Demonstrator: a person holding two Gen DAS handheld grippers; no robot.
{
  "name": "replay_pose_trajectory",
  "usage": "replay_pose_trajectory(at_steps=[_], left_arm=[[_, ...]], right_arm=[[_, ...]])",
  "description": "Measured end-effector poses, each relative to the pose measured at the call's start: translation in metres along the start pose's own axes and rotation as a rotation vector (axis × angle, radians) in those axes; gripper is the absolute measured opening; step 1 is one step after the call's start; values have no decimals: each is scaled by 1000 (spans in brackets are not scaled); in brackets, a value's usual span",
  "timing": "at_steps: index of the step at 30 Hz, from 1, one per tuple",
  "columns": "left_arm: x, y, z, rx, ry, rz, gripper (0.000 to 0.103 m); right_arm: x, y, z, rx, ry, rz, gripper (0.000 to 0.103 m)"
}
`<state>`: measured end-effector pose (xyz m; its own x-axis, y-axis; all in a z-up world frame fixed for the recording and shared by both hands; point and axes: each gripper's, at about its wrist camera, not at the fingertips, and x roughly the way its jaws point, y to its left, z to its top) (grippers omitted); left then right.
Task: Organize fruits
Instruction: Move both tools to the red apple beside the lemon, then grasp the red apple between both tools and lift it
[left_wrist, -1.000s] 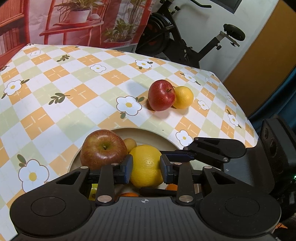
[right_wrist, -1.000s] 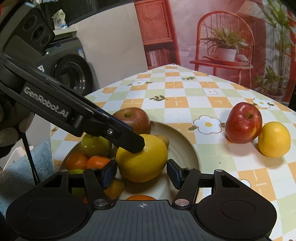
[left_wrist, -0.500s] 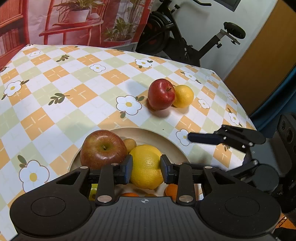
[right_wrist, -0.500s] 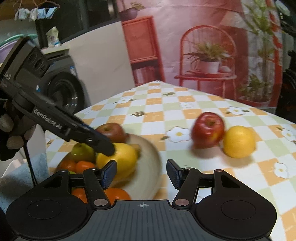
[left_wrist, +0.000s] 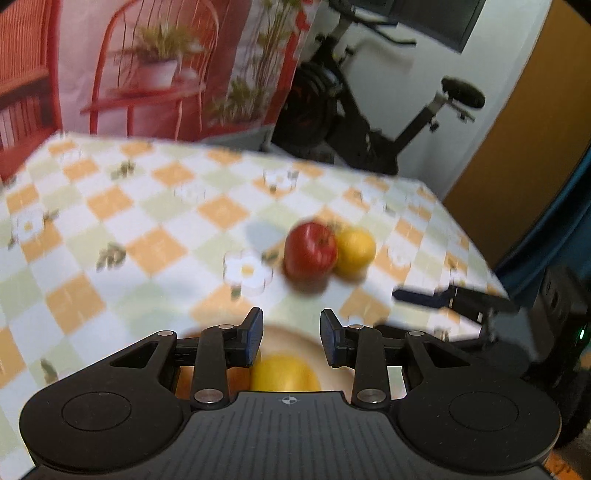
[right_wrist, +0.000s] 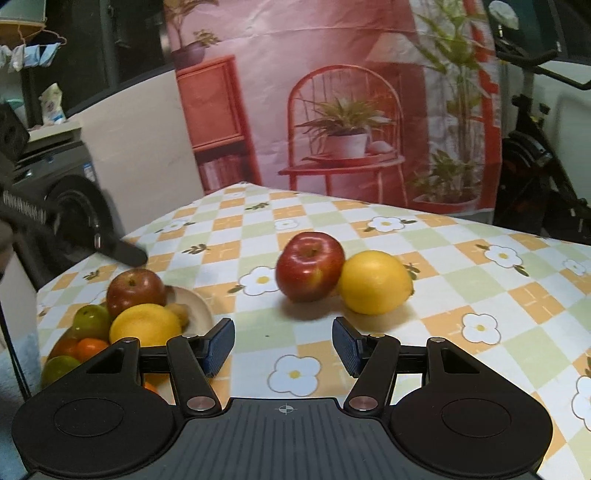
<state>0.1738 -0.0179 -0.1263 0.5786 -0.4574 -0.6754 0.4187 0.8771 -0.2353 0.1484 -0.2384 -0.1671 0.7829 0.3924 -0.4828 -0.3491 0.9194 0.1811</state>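
A cream plate (right_wrist: 201, 314) at the table's near left holds a dull red apple (right_wrist: 136, 291), a big lemon (right_wrist: 146, 325), green fruit (right_wrist: 90, 321) and small oranges (right_wrist: 88, 347). On the cloth a red apple (right_wrist: 310, 271) touches a second lemon (right_wrist: 375, 282). My right gripper (right_wrist: 283, 345) is open and empty, aimed at that pair from a short way off. My left gripper (left_wrist: 291, 336) hovers above the plate's lemon (left_wrist: 284, 373), its jaws a narrow gap apart with nothing between them. The left wrist view is blurred.
A checked cloth with flowers (right_wrist: 480, 326) covers the table. Its far edge meets a red printed backdrop (right_wrist: 332, 110). An exercise bike (left_wrist: 369, 122) stands beyond the right corner and a washing machine (right_wrist: 70, 206) off the left side.
My left gripper has lifted off the plate's lemon, which stays in the plate. My right gripper has swung right, from the plate to face the apple and lemon on the cloth.
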Motion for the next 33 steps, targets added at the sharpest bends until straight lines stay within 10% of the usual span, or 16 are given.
replay_pose_trajectory(at_steps=[10,33], left_arm=[[15,-21,32,39,-107,38,38],[94,-27,64,47,-67,51,38]], right_arm=[[8,-6,0,-2,-30,-53,56],[55,-7,8,41,9,-37,55]])
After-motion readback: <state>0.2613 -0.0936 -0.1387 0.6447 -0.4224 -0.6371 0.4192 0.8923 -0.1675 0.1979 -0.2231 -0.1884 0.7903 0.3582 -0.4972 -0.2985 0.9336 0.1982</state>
